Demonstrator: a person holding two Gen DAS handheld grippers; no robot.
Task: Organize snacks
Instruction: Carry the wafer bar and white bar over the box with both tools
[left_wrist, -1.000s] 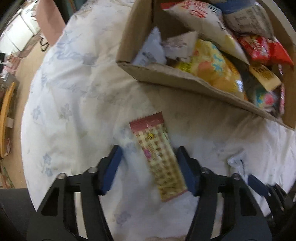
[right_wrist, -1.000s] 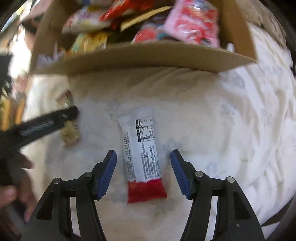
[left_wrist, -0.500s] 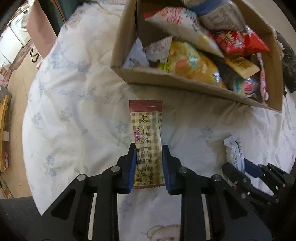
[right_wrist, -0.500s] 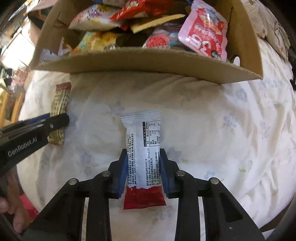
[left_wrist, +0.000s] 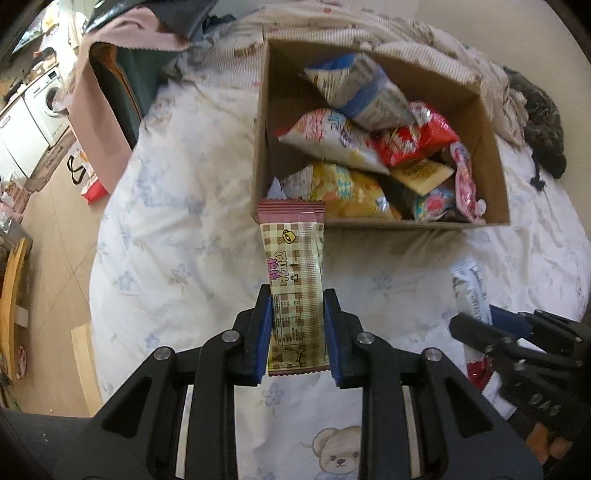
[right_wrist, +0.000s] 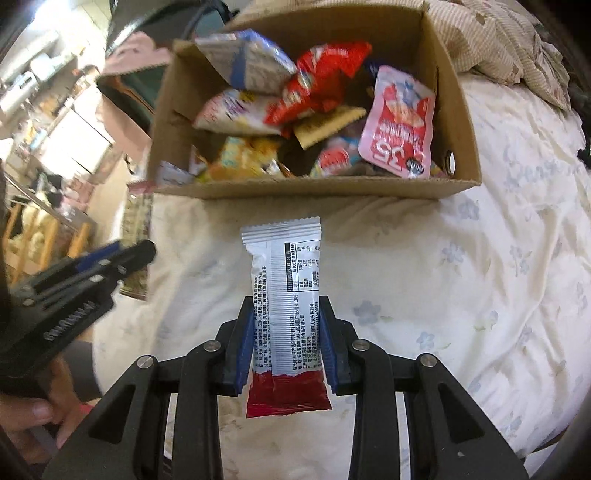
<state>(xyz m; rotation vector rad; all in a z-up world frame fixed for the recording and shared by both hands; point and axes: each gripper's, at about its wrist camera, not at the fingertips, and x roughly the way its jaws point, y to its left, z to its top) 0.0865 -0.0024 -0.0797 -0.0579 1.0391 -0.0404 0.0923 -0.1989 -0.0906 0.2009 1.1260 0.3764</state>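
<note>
My left gripper (left_wrist: 297, 325) is shut on a brown checked snack bar (left_wrist: 293, 280) and holds it above the bedsheet, its top end near the front wall of a cardboard box (left_wrist: 369, 223). My right gripper (right_wrist: 286, 332) is shut on a white and red snack bar (right_wrist: 284, 295), lifted in front of the same cardboard box (right_wrist: 314, 190). The box holds several snack bags. The right gripper also shows at the right of the left wrist view (left_wrist: 491, 325). The left gripper also shows at the left of the right wrist view (right_wrist: 122, 258).
The box stands on a white floral bedsheet (left_wrist: 177, 229) with a teddy bear print (left_wrist: 340, 454). Crumpled clothes (left_wrist: 532, 110) lie behind and right of the box. A pink cloth-draped piece (left_wrist: 107, 96) and floor are to the left.
Both grippers closed on their snack bars, then lifted them off the sheet and drew back, so the whole box now shows.
</note>
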